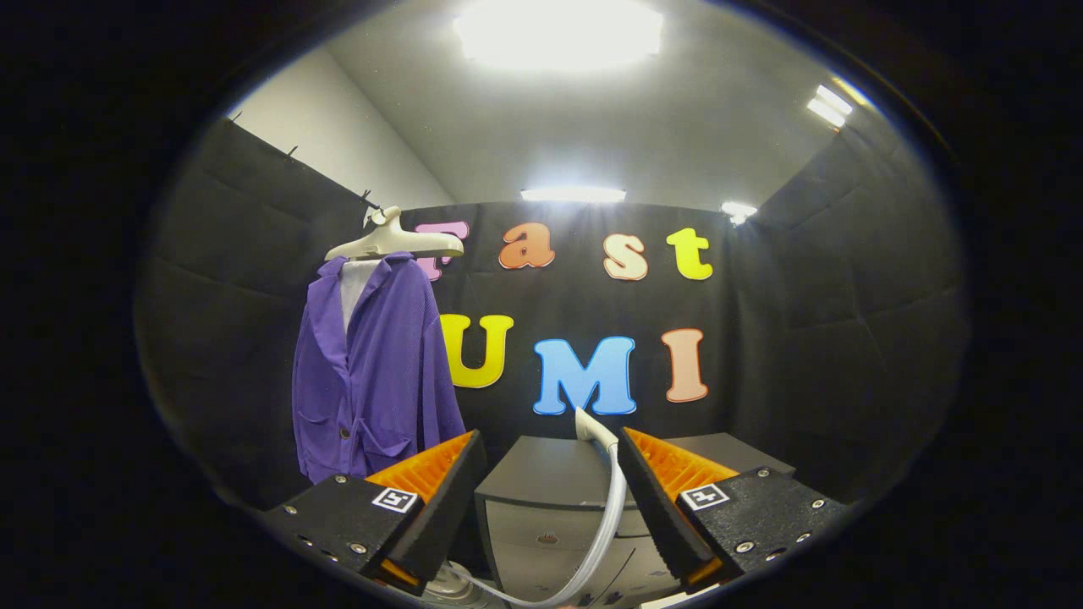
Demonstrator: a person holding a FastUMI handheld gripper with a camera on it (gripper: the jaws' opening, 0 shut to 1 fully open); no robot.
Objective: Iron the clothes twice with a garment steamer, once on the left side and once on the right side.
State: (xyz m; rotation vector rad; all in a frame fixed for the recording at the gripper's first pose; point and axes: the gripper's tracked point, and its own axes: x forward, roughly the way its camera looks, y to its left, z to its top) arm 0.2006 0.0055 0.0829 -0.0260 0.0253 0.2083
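The tool (552, 474) stood with its two fingers spread wide apart and nothing held between them. In the gap between the fingers rose the pale steamer head (595, 430), standing upright at the top of its hose (611, 516), which curved down and away toward the base of the view. Behind it sat a dark grey cabinet (541, 474) that served here as the bench. The purple jacket (372, 372) hung on a cream hanger (393, 241) against the booth's black wall, off to the left of the tool and well beyond its fingers, with its front facing out. Judged from this, the task was at its first step: the steamer had not yet been picked up and no pass over the garment had begun. The next move would call for bringing the fingers forward around the steamer's handle just below the head, closing them firmly on it, and lifting with enough slack in the hose to reach the jacket's left side.
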